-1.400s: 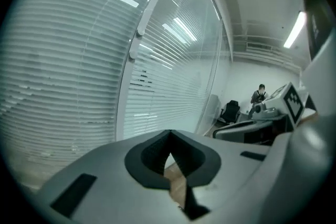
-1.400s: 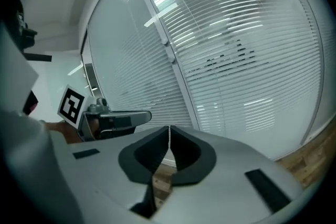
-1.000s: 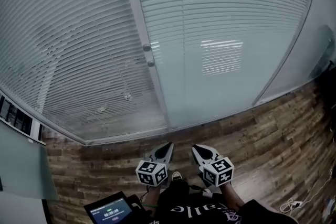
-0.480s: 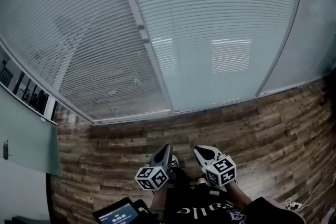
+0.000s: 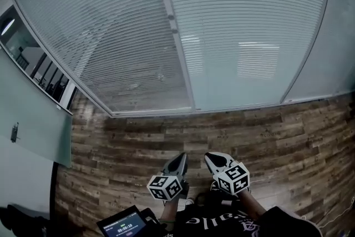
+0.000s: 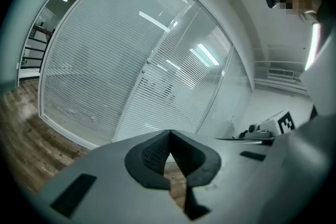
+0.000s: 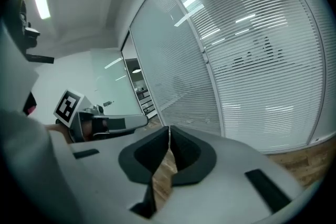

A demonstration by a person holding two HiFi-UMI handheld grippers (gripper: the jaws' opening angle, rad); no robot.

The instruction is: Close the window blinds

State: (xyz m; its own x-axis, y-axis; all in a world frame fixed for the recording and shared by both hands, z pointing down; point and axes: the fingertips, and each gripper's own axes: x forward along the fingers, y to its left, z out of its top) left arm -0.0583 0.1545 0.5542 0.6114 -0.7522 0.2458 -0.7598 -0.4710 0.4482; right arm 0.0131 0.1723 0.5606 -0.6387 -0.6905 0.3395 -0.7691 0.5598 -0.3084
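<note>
Blinds (image 5: 244,25) — ahead, well apart from me. Left gripper (image 5: 180,158), right gripper (image 5: 211,157): pressed together, empty. Frame knob (image 5: 173,23), perhaps the control, nearer left.

Left gripper (image 6: 169,132) has its jaws pressed together, tips touching, nothing between them. Past it there's a big glass wall with the window blinds (image 6: 100,76) down across both panes, ceiling lights reflecting off it. Wood floor (image 6: 23,128) is lower left, and the right gripper (image 6: 273,126) with its marker cube pokes in at the right.

Dark wood-plank floor (image 5: 166,141) below a glass partition (image 5: 238,86) (pale light reflections (image 5: 258,66))
</note>
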